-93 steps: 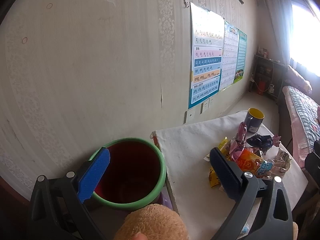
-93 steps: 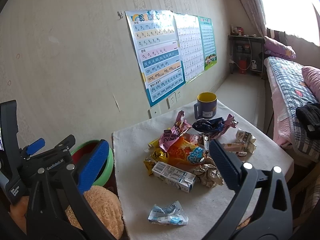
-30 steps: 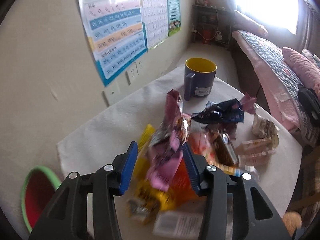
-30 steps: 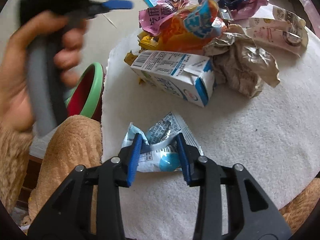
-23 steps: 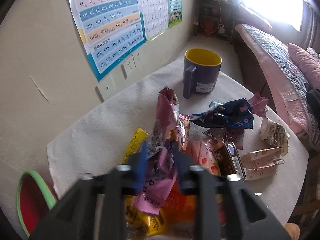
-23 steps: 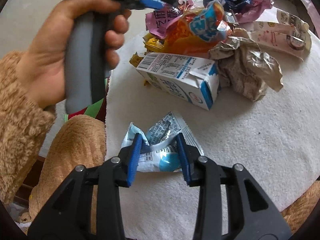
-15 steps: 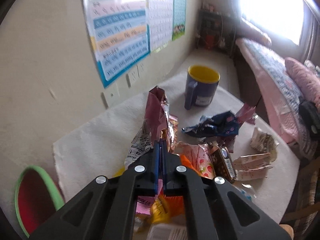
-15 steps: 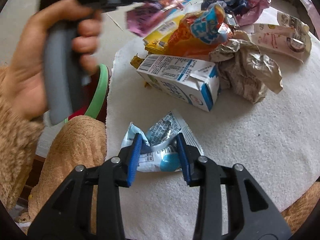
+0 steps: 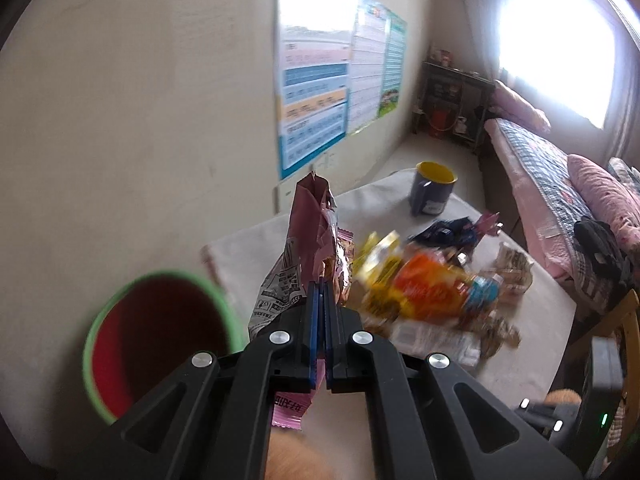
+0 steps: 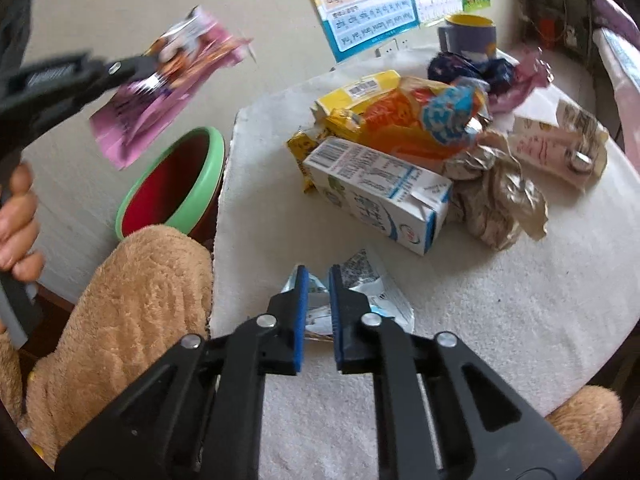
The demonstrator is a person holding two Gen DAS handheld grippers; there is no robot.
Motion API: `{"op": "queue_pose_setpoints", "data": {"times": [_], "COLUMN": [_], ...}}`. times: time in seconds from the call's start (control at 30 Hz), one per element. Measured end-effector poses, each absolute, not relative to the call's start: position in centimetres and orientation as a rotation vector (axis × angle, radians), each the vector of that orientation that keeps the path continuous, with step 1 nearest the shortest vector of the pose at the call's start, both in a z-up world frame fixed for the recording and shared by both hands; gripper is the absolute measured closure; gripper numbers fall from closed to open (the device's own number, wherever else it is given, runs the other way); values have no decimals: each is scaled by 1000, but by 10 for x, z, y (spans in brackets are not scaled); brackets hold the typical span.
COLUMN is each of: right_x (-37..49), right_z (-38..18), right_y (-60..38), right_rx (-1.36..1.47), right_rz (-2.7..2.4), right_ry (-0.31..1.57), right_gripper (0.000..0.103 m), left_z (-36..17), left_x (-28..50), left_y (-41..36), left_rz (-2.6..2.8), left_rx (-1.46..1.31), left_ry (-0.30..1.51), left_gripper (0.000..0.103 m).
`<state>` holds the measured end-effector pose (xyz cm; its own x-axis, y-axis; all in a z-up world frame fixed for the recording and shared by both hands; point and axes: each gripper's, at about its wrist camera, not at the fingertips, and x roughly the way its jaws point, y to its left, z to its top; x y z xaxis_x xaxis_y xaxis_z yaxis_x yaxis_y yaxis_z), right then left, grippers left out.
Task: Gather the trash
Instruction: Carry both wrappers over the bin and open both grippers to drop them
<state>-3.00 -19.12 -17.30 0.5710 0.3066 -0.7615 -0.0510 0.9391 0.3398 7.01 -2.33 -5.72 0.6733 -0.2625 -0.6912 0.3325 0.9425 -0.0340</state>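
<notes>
My left gripper (image 9: 319,288) is shut on a pink snack wrapper (image 9: 308,236) and holds it in the air beside the green-rimmed red bin (image 9: 156,332); the wrapper (image 10: 168,84) also shows in the right wrist view, above the bin (image 10: 176,184). My right gripper (image 10: 318,276) is closed on a crumpled blue-and-white wrapper (image 10: 360,284) lying on the white table (image 10: 500,320). A milk carton (image 10: 380,196), orange and yellow snack bags (image 10: 400,120) and crumpled paper (image 10: 500,200) lie in a pile behind it.
A purple mug with a yellow inside (image 9: 434,188) stands at the table's far side. Posters (image 9: 312,104) hang on the wall. A bed (image 9: 560,184) is at the right. A tan fuzzy sleeve (image 10: 132,300) lies at the table's left edge.
My left gripper has lifted the pink wrapper off the pile and swung it left toward the bin. My right gripper has closed tighter on the blue-and-white wrapper.
</notes>
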Motion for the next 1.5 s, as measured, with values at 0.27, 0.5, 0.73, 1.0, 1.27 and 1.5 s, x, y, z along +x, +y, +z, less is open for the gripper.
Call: {"op": "queue_pose_setpoints", "data": {"times": [0.27,0.5,0.73,1.0,1.27,1.5], "right_x": [-27,-17,-11,-12,16,50], "right_z": [-174,-187,-201,-126,-80,-73], "right_y": [-184,-190,-177,-161,-125,-83], "right_rx": [262,262,259,225,198,202], "right_rz": [102,41,96,153,254,344], "right_ry": [995,1091,1135,940,840,839], "right_gripper": [38,25,80,80,80,80], "left_z": [-72,-83,-82,-79,-76,-93], "left_x": [47,42,38,40,46,54], "left_y": [23,37,42,53,87,133], "left_rz": [-282,-253,-239,-200,-104,-21], "left_rx": [103,84,84,69,57,-7], "left_ry": [780,795,783,770,748,784], "left_gripper": [103,103,103,103,103,103]}}
